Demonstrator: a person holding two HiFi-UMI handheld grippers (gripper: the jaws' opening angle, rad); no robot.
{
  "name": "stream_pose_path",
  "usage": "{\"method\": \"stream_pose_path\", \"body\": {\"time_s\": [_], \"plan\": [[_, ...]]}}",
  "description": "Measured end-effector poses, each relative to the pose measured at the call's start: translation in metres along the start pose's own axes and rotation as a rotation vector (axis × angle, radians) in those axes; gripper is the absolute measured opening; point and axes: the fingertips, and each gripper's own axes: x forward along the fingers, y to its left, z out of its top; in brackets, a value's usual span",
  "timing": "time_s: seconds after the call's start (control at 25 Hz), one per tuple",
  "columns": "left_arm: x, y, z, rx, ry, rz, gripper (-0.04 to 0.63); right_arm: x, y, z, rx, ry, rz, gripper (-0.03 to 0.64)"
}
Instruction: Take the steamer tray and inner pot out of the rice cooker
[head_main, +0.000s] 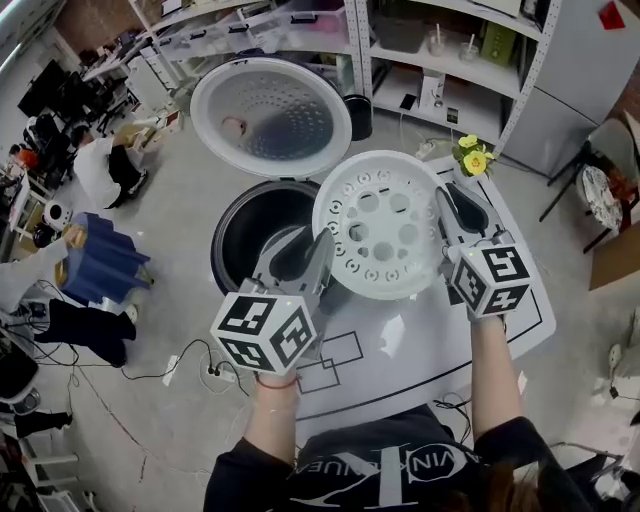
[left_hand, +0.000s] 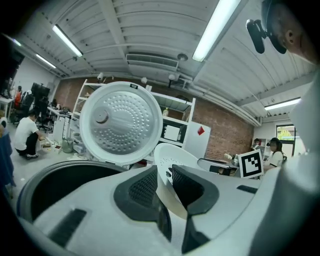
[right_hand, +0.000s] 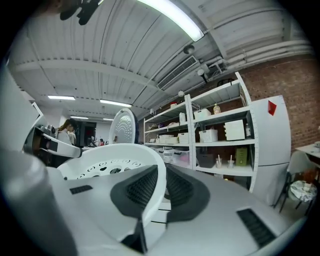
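White table, open lid behind steamer tray

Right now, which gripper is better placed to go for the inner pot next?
Probably left. The left gripper grips the tray edge right beside the pot; the right gripper grips the far edge, over the table.

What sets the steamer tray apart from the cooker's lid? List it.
The steamer tray is gripped at its rim by the left gripper and right gripper; the lid stands open, ungripped. The tray has large holes; the lid's inner face has fine dimples. Both are round.
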Motion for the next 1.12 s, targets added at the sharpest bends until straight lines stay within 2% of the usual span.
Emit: {"method": "stream_pose_path", "body": {"time_s": [0.4, 0.52, 0.64, 0.88, 1.12], "plan": [[0.061, -0.076, -0.013, 0.057, 0.058, -0.152, 0.087, -0.062, -0.086, -0.025, 0.056, 0.046, -0.179, 0.051], [0.084, -0.097, -0.014, 0.056, 0.08, -0.19, 0.087, -0.074, -0.114, -0.029, 0.072, 0.067, -0.223, 0.051], [0.102, -0.111, -0.035, 0.038, 0.113, -0.214, 0.087, -0.087, -0.134, -0.048, 0.083, 0.099, -0.259, 0.051], [0.126, -0.112, -0.089, -0.007, 0.203, -0.194, 0.087, -0.095, -0.153, -0.094, 0.082, 0.188, -0.288, 0.051], [0.149, -0.091, -0.148, -0.091, 0.249, -0.123, 0.081, -0.078, -0.163, -0.151, 0.083, 0.285, -0.25, 0.051]]}}
